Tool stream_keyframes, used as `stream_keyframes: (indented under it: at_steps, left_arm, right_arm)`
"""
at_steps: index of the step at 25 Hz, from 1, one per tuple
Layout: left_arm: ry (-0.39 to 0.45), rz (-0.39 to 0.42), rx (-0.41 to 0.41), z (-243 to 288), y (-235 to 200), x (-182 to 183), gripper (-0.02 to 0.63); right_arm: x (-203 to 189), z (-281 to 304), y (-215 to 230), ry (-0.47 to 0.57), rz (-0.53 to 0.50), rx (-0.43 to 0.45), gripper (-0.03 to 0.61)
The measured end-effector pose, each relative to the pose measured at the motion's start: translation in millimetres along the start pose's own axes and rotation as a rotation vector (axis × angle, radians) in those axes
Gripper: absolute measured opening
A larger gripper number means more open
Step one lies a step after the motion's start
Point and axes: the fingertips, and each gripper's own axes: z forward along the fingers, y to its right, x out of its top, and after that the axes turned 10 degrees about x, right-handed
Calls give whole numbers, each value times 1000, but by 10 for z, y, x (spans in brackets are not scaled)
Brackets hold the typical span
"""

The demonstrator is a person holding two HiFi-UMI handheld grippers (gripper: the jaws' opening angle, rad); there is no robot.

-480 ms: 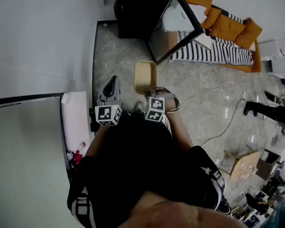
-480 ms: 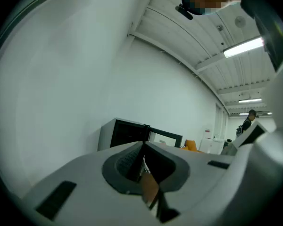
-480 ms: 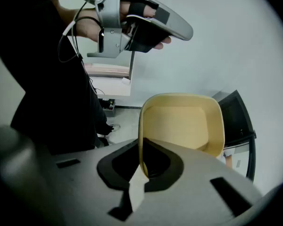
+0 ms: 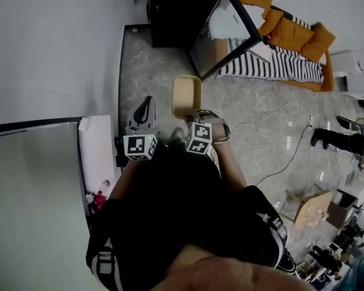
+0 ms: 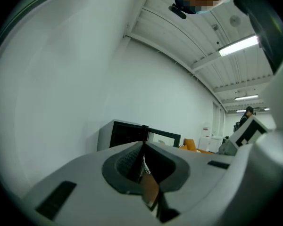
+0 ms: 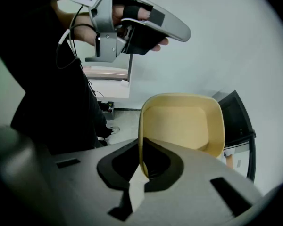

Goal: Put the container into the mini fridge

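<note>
Head view, container: pale yellow tub, empty. It's held out ahead of me over the floor, well short of the fridge.
Head view, right gripper: clamped on the tub's near edge, so the tub sticks out fwd and goes in first.
Head view, left gripper: just beside the right one, clear of the tub, carrying nothing. Prob. kept free for the door.
Head view, mini fridge: black box on the floor by the wall. Its glass door is swung open, so the way in looks clear.
Left gripper view, fingers: pressed together w/ nothing between. They're aimed up and fwd at the wall, w/ the fridge small and low ahead.
Right gripper view, fingers: closed on the tub's thin side wall near the rim, so the hollow faces the camera.
Right gripper view, fridge: dark front and open door just past the tub's right edge, not touching it.
Stage (my read): carrying, tub not in yet.
Next (my read): close the gap and drop low, since the fridge sits at floor level.
Risk: it's a one-edge pinch, so the tub could tilt or clip the door frame.
</note>
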Motion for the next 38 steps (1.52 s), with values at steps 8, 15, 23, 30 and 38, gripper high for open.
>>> stream_keyframes:
  at_steps: [8,15,23,30,38]
  left_arm:
    - [-1,-15,6,-54,-273,14,12]
    - [-1,-24,6,-146,-644,37,12]
    - [-2,-35,3,-190,-918,27,12]
    - [15,-33,32,3,-1108,41,12]
    - [6,-17,18,523,-997,28,12]
  right_arm:
    - [212,-17,131,18,38,-30,3]
    - [492,47,141,7,87,-39,3]
    - [807,200,142,18,90,-31,3]
    - [958,287,399,36,67,-33,3]
    - [749,313,945,38,71,-47,3]
